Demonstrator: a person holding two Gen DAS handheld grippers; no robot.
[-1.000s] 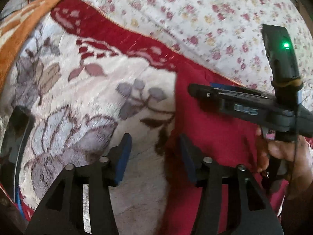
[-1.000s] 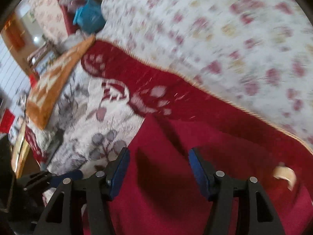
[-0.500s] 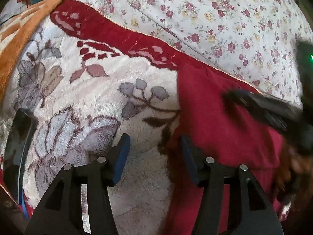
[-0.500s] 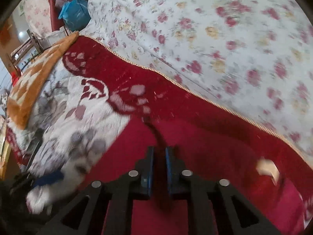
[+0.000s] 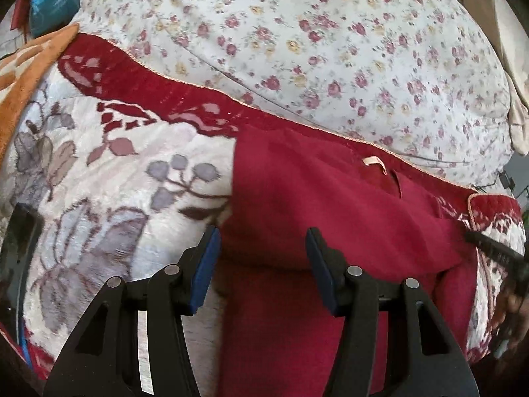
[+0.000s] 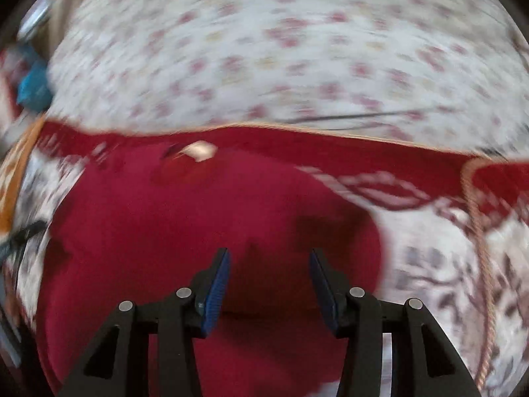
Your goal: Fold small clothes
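A dark red garment (image 5: 330, 205) lies folded on a plush flowered blanket (image 5: 115, 182), its pale neck label (image 5: 373, 163) near the far edge. My left gripper (image 5: 263, 241) hovers open over the garment's left edge, with nothing pinched. At the right rim of the left wrist view, one dark finger of the right gripper (image 5: 496, 251) shows beside the garment's right edge. In the blurred right wrist view, my right gripper (image 6: 269, 261) hangs over the red garment (image 6: 198, 231). Its jaws are opening and the pads press on nothing.
A white sheet with small red flowers (image 5: 330, 49) covers the bed beyond the blanket. An orange blanket (image 5: 23, 76) and a blue bag (image 5: 49, 0) lie at the far left. A flat black object (image 5: 20, 241) rests on the blanket's left side.
The right gripper pinched a ridge of the red cloth, then let go and swung fast to the garment's right side. The left gripper shifted slightly towards the garment.
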